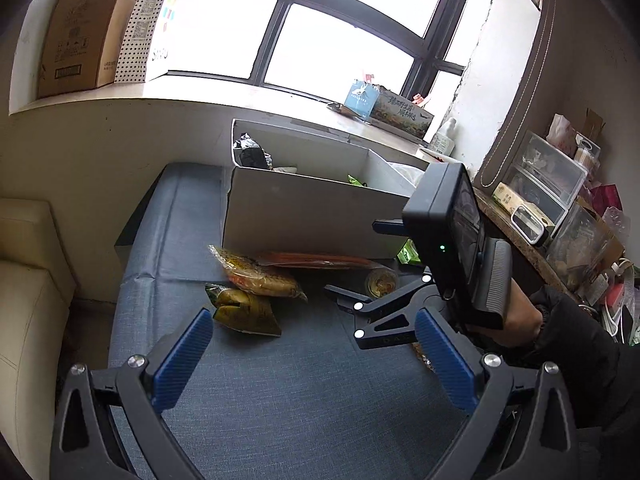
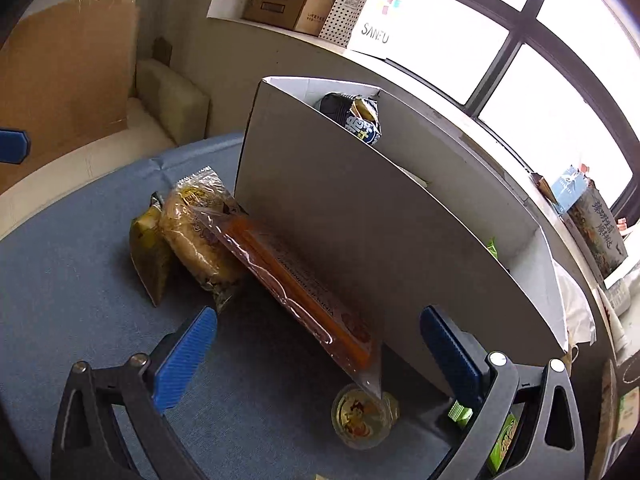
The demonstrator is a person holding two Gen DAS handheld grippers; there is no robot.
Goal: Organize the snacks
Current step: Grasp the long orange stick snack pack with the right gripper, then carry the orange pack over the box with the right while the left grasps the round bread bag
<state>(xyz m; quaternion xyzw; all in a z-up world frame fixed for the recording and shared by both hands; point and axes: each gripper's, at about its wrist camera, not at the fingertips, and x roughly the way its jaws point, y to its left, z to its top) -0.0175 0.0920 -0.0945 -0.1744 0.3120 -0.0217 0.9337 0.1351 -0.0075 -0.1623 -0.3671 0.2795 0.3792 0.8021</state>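
Note:
A grey cardboard box stands on the blue table, with a dark snack bag inside. It also shows in the right wrist view with a blue bag in it. Against its front lie a bread packet, a yellow-green packet, a long orange packet and a small jelly cup. My left gripper is open and empty above the table. My right gripper is open around the near end of the orange packet, and shows in the left wrist view.
A windowsill behind the box holds cardboard boxes, a spotted bag and a tissue box. A cluttered shelf with clear drawers is at the right. A cream sofa is at the left. A green packet lies beside my right finger.

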